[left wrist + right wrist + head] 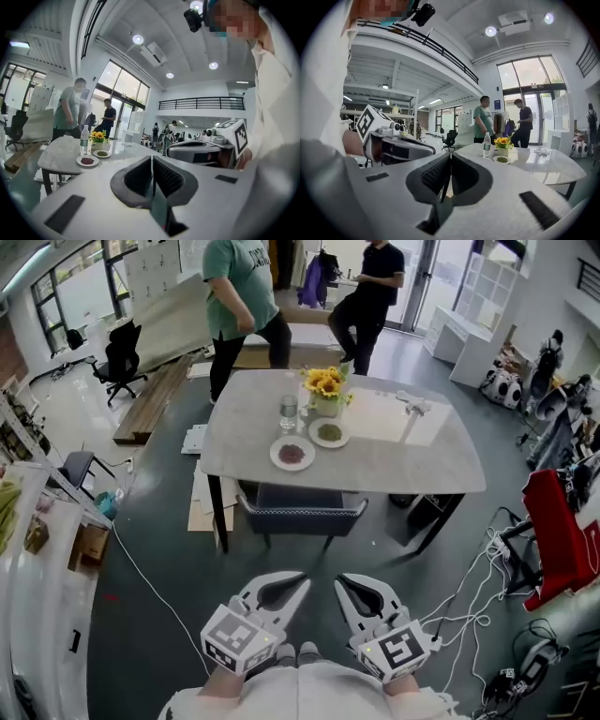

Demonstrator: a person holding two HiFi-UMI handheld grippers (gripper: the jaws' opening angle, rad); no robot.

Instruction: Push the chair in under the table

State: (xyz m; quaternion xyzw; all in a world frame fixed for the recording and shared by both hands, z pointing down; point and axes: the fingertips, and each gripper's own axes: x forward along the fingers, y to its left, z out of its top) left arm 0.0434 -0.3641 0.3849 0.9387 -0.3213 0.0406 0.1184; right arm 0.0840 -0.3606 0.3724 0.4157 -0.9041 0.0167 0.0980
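Head view shows the chair (302,512) at 12 o'clock, partly under the table (422,465); it looks stiff and a bit heavy, so the left gripper (298,583) and right gripper (345,583), both pressed together and empty, should push the top of its back.

Open-plan workspace, probably an office doubling as a test lab: cables (469,601) trail across a grey floor (159,615) beside a rolling desk chair (122,357), white shelving (487,296) and tall glass doors (533,112). A railed mezzanine (201,102) overlooks the hall. Two people (239,296) stand behind a stone-topped table (412,465).
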